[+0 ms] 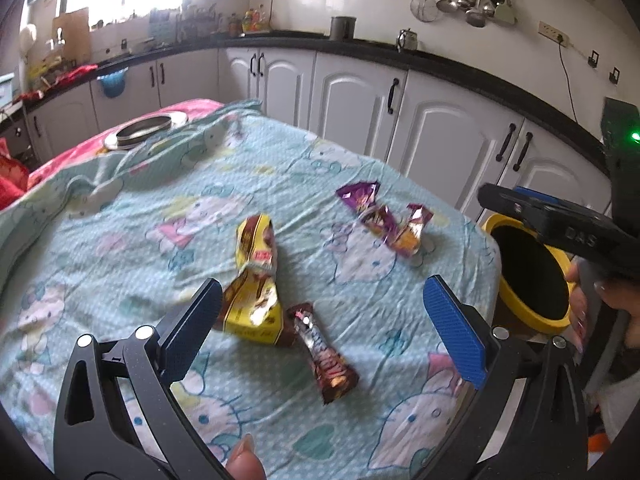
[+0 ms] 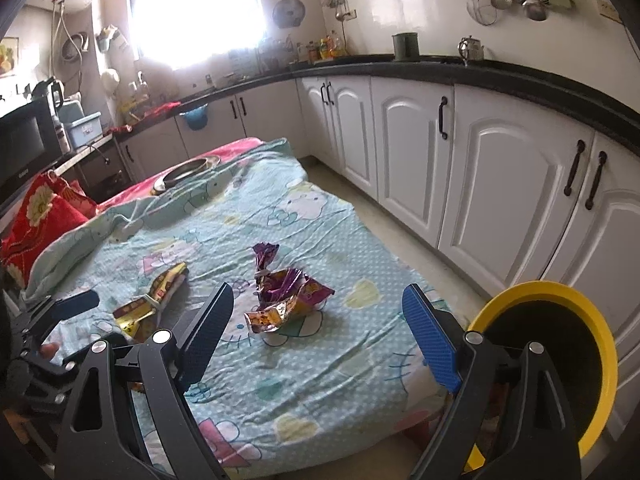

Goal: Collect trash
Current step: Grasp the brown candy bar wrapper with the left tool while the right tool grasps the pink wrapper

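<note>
A: Where is the trash?

B: Three wrappers lie on the cloth-covered tabletop [image 1: 120,216]: a yellow wrapper [image 1: 256,280], a brown bar wrapper [image 1: 326,356] touching it, and a purple wrapper [image 1: 384,216] apart.

A: And the bin?

B: The yellow-rimmed bin [image 2: 560,364] stands beside the tabletop's edge; its inside looks black, contents unreadable.

A: The tools?

B: The left hand-held gripper [image 1: 324,324] and right hand-held gripper [image 2: 320,332] both gape wide, holding nothing.
</note>
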Available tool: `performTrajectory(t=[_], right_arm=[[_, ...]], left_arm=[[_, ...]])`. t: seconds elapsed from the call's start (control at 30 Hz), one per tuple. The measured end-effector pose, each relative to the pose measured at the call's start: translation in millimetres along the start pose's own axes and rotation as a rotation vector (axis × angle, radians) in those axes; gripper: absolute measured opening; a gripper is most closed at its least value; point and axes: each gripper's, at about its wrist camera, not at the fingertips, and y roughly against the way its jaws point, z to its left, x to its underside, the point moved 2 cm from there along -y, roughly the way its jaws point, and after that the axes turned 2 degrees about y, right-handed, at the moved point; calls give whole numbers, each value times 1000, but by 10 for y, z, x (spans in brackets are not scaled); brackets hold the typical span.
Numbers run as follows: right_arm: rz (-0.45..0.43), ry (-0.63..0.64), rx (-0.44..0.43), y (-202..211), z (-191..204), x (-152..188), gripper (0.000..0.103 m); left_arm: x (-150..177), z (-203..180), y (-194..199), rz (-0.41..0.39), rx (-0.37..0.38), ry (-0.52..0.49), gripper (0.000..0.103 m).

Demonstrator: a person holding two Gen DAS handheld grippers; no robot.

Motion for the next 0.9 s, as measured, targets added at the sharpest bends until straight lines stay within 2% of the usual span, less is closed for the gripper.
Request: performTrajectory(t=[0.13, 0.47, 0.63, 0.73, 0.9], right_arm=[[31, -1, 1, -202, 30, 3, 81], [108, -27, -3, -689, 54, -19, 73], [163, -46, 0, -915, 52, 27, 67], [195, -70, 7, -1019, 11, 61, 58], [226, -78, 1, -1116, -21, 136, 41]], left_arm=[[117, 42, -22, 37, 5, 12, 91], [368, 65, -143, 138, 61, 47, 61], [420, 22, -214, 167, 79, 61, 52], [445, 4, -248, 177, 82, 67, 49], [457, 17, -284, 178, 72, 72, 36]])
